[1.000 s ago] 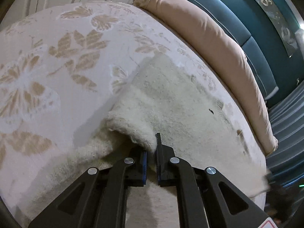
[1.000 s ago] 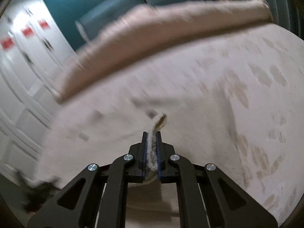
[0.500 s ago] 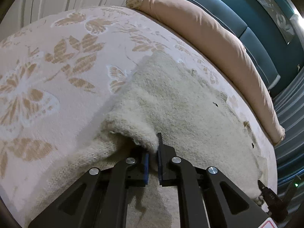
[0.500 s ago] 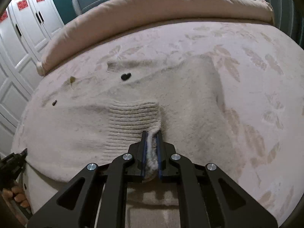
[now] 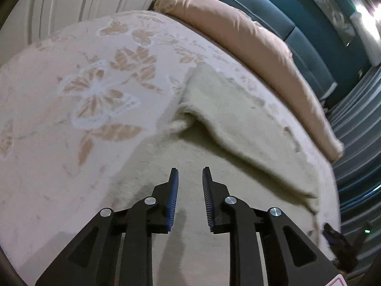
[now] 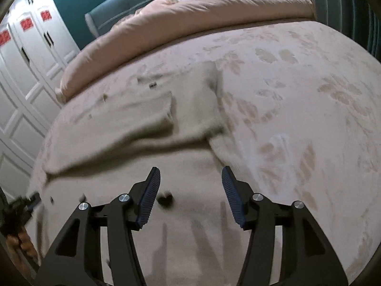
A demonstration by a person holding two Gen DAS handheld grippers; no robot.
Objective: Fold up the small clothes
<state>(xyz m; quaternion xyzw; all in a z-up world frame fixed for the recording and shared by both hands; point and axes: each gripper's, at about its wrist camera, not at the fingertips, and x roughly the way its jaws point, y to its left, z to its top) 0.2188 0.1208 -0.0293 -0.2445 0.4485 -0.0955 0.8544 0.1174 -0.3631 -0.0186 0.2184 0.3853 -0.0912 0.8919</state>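
A cream knitted sweater (image 5: 238, 128) lies on the bed, its sleeves folded across the body. In the right wrist view the sweater (image 6: 147, 119) shows a ribbed cuff lying on top, with a dark heart-shaped mark (image 6: 166, 200) near the gripper. My left gripper (image 5: 189, 178) is open and empty, held just above the sweater's lower part. My right gripper (image 6: 190, 178) is open wide and empty above the sweater's body.
The bed cover (image 5: 95, 90) is pale with tan butterfly and leaf prints. A rolled peach duvet (image 5: 250, 38) lies along the far side, a teal headboard (image 6: 133, 7) behind it. White wardrobe doors (image 6: 28, 54) stand to the left. The other gripper (image 5: 340, 245) shows at the bed edge.
Both grippers held folds of the sweater before. Both have let go, opened and pulled back, and the folded sleeves now lie flat on the body.
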